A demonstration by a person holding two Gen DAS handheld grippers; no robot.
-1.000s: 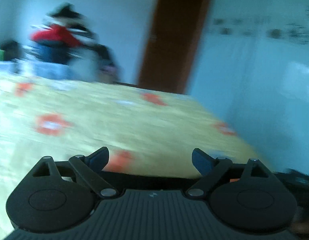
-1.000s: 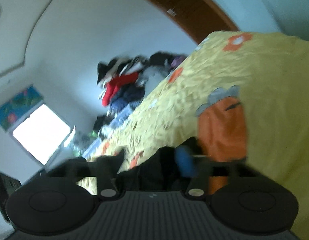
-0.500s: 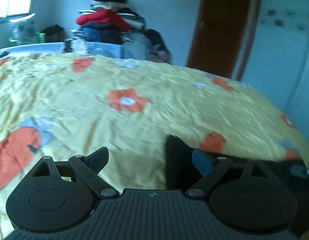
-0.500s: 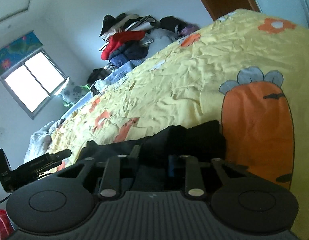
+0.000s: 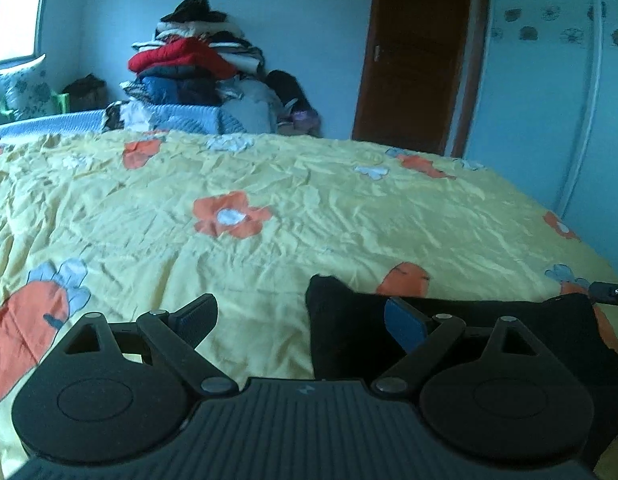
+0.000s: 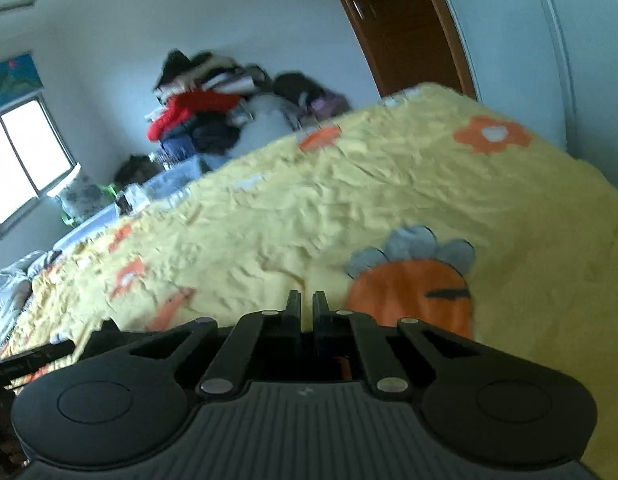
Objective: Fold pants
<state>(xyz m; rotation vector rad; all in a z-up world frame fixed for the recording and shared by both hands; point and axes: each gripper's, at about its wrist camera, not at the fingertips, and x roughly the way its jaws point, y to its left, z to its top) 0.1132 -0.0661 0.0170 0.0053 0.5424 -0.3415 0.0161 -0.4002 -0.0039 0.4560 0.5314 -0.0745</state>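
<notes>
Black pants (image 5: 349,332) lie on a yellow bed sheet (image 5: 293,200) near the front edge, partly under my left gripper (image 5: 301,316). The left gripper is open and empty; its right finger hangs over the pants' left end. In the right wrist view my right gripper (image 6: 303,304) has its fingers nearly together, with dark cloth (image 6: 105,330) low behind them. Whether it pinches the pants I cannot tell. The other gripper's tip shows at the far right of the left wrist view (image 5: 611,292).
A pile of clothes (image 5: 193,68) stands against the far wall beyond the bed. A brown door (image 5: 417,56) is at the back right, a window (image 5: 13,12) at the left. The sheet bears orange flower and carrot prints.
The left gripper has swung left and settled, with the pants' end now under its right finger. The right gripper's fingers have closed together and its view has tilted up; less dark cloth shows.
</notes>
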